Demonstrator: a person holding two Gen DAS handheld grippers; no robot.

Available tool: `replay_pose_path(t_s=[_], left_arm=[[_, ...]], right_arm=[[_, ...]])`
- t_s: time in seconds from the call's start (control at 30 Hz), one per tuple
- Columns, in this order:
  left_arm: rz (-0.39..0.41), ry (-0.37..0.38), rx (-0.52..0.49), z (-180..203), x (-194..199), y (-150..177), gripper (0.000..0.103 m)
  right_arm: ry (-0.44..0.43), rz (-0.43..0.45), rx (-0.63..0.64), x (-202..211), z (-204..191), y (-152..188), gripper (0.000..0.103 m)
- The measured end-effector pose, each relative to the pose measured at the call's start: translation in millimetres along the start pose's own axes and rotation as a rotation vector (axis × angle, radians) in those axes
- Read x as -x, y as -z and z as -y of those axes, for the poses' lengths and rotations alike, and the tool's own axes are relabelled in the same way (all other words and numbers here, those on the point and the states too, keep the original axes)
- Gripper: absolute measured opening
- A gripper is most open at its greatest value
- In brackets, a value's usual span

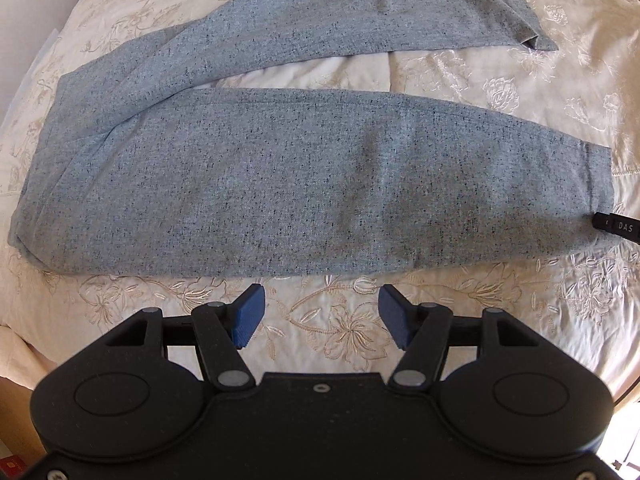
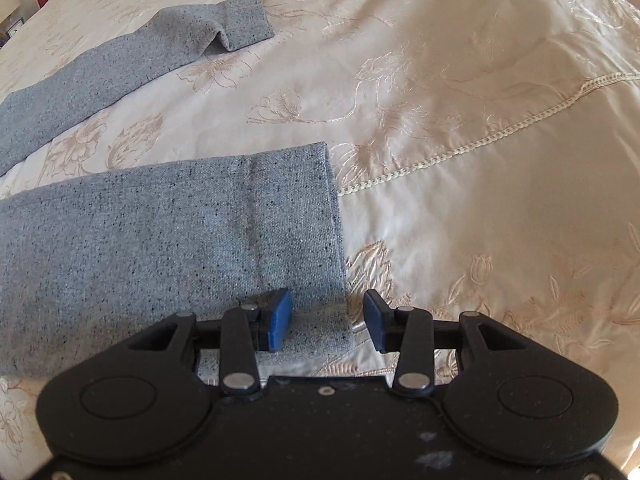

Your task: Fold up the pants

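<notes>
Pants (image 1: pixel 280 168) flat on bed (image 1: pixel 460 76), legs splayed, nothing folded yet. Right gripper (image 2: pixel 328 322) jaws released, straddling near hem corner. Left gripper (image 1: pixel 322 316) released, short of near leg edge. Next, likely: pinch hem, carry near leg onto far leg.

Cream embroidered bedspread (image 2: pixel 460 92), sunlit; nightstand (image 2: pixel 16 12) far left.

L gripper (image 1: pixel 321 317) low centre of frame, jaws spread wide, nothing btwn pads. R gripper (image 2: pixel 327 321) low centre, jaws apart too.
</notes>
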State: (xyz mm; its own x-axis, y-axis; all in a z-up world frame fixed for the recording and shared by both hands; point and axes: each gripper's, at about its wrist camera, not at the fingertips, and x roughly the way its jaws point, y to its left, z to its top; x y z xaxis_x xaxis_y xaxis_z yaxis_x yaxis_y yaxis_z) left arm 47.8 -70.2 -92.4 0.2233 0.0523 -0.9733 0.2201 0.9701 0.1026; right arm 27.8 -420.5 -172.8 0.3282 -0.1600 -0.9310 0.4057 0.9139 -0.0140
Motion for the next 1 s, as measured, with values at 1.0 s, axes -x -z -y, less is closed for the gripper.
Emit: replay_pose_path(t_s=[1.0], left_arm=[[0.013,-0.038,0.052,-8.0,-16.6,0.2,0.066]], right_arm=[[-0.175,0.073,-0.057,3.7,51.7,-51.6,0.034]])
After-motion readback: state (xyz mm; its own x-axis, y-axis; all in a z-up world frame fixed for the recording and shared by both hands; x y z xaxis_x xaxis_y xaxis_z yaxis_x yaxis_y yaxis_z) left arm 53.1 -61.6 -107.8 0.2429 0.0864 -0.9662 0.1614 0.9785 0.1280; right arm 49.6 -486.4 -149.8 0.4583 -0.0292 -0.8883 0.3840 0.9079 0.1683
